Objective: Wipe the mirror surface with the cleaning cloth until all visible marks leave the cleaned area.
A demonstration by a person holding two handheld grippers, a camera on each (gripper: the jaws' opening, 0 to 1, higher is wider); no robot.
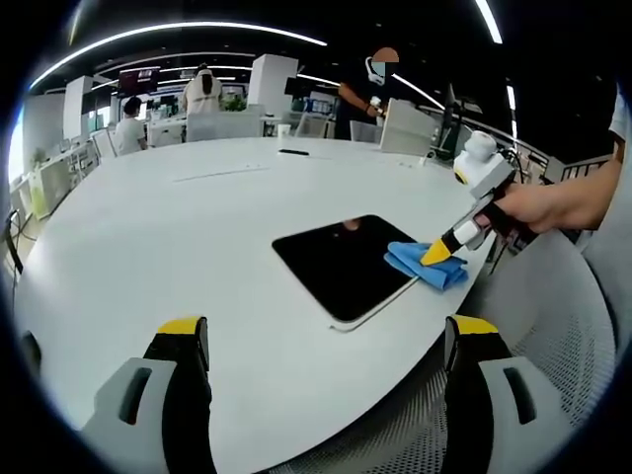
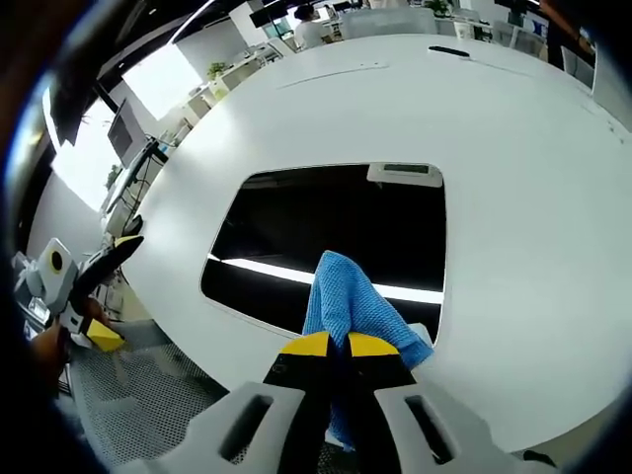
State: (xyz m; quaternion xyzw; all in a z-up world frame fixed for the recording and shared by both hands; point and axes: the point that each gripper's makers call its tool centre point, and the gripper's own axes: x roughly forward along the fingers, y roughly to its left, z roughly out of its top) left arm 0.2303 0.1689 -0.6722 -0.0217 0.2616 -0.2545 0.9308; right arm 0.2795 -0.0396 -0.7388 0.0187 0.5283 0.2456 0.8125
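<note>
Because the right gripper [image 2: 331,344] has its fingers closed on the cleaning cloth [image 2: 348,301], the move ahead turns on how the mirror [image 2: 326,237] lies from those fingers: its dark surface spreads straight ahead of the tips and off to both sides, with the cloth resting on the mirror's near edge, right at the fingers. By my reading, a push forward along the fingers' own line would carry the cloth across the glass.

From the left gripper view, the right gripper [image 1: 441,253] pins the blue cloth [image 1: 427,265] at the mirror's [image 1: 341,265] corner, while the left gripper [image 1: 326,341] hangs well back over the counter [image 1: 148,227], its fingers spread wide apart and holding nothing. The right hand is plainly the nearer one.

The mirror is a dark rounded rectangle lying flat on the white counter, reflecting a bright ceiling light strip. Whether marks remain on it I cannot tell.
</note>
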